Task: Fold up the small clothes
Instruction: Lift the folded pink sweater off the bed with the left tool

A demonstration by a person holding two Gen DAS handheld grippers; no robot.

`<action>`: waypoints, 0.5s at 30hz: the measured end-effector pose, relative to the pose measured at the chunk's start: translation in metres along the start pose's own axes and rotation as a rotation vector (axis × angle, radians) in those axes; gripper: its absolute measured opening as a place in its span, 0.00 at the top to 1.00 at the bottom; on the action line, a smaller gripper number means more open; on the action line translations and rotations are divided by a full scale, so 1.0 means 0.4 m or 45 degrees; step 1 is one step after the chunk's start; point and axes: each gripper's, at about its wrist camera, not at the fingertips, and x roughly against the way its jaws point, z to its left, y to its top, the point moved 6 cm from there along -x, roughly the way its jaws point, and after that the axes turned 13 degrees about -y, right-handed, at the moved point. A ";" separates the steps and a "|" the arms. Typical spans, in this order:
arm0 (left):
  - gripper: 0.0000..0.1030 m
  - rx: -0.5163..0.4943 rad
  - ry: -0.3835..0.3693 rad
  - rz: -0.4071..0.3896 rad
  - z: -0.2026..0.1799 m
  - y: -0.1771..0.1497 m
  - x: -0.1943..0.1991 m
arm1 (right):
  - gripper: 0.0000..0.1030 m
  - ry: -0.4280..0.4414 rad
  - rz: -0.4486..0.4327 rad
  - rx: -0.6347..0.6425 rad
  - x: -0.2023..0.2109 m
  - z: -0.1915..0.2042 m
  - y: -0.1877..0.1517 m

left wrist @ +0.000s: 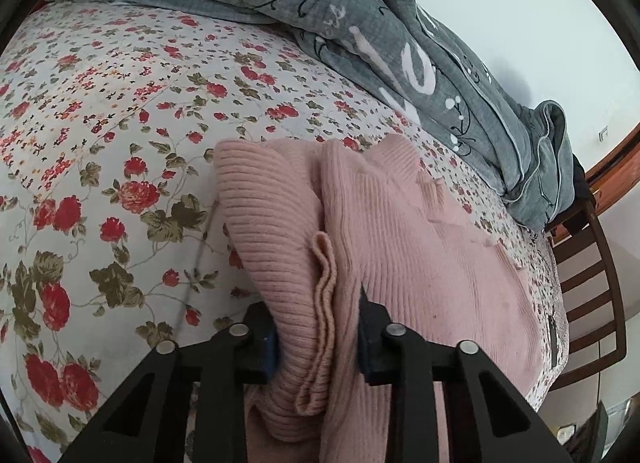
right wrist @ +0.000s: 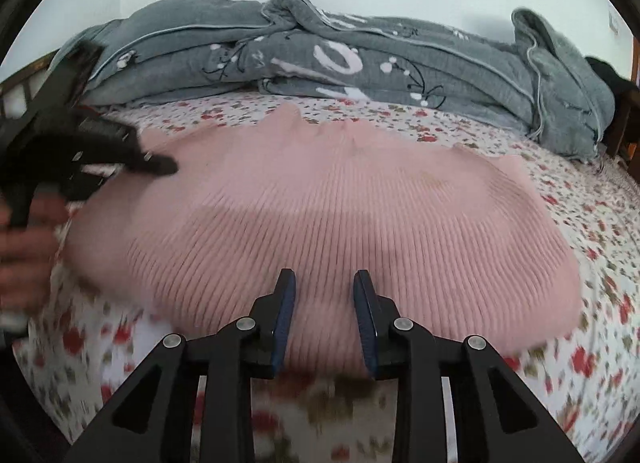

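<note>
- My left gripper (left wrist: 318,327) is clenched on a bunched fold of the pink ribbed sweater (left wrist: 420,247), the knit packed between both blue pads (left wrist: 272,347).
- My right gripper (right wrist: 325,319) is released, its jaws apart above the sweater's near edge with nothing between them.
- From the right wrist, the sweater (right wrist: 340,207) lies spread across the floral bedsheet (right wrist: 592,223), with the left gripper (right wrist: 160,165) at its left edge.
- A grey quilt (right wrist: 360,59) lies heaped along the far side of the bed.
- A wooden chair (left wrist: 592,295) stands beyond the bed's right edge.
</note>
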 end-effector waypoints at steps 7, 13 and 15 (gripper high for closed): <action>0.78 -0.006 0.082 0.007 -0.036 0.011 0.019 | 0.71 0.081 0.040 0.057 0.014 -0.009 -0.001; 0.79 0.015 0.081 -0.028 -0.123 0.048 0.062 | 0.71 0.313 0.042 -0.103 0.100 -0.146 -0.008; 0.79 0.003 0.092 -0.029 -0.180 0.057 0.073 | 0.70 0.281 -0.001 -0.152 0.124 -0.214 -0.008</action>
